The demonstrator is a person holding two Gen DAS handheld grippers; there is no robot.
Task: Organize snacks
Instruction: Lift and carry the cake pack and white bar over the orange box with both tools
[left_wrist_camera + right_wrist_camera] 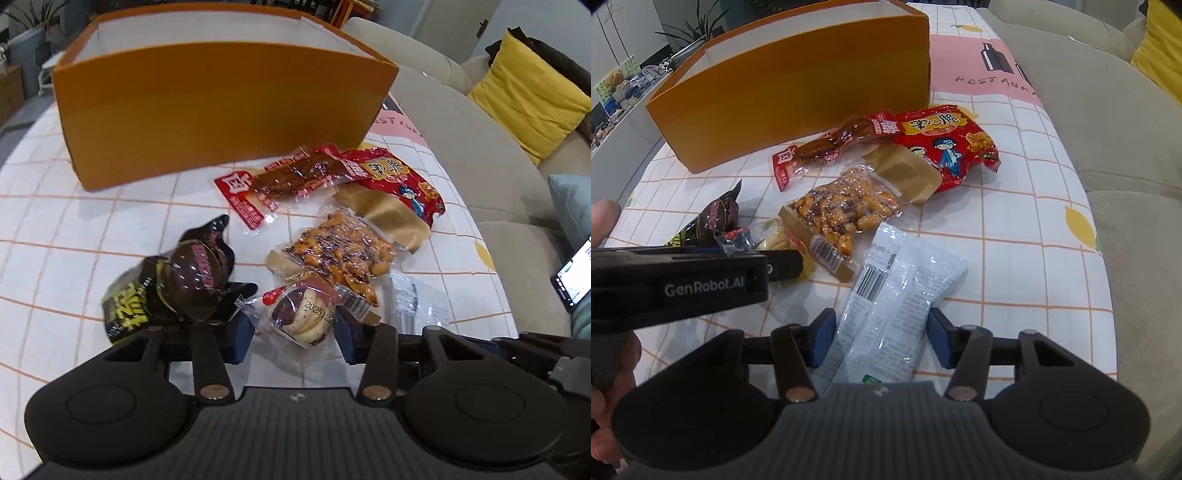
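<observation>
White snack packet [886,295] between right hand-held gripper [882,338] fingers

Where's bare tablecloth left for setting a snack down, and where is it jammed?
Free: the tablecloth right of the red bag and white pack, up to the sofa; also the strip left of the dark packs, in front of the box. Jammed: the middle, from box to both hand-held grippers, packets overlapping.

- One orange box [221,122] at the table's far edge
- Seven snack packets [842,214] mid-table
- Two grippers [291,334] at the near edge
</observation>
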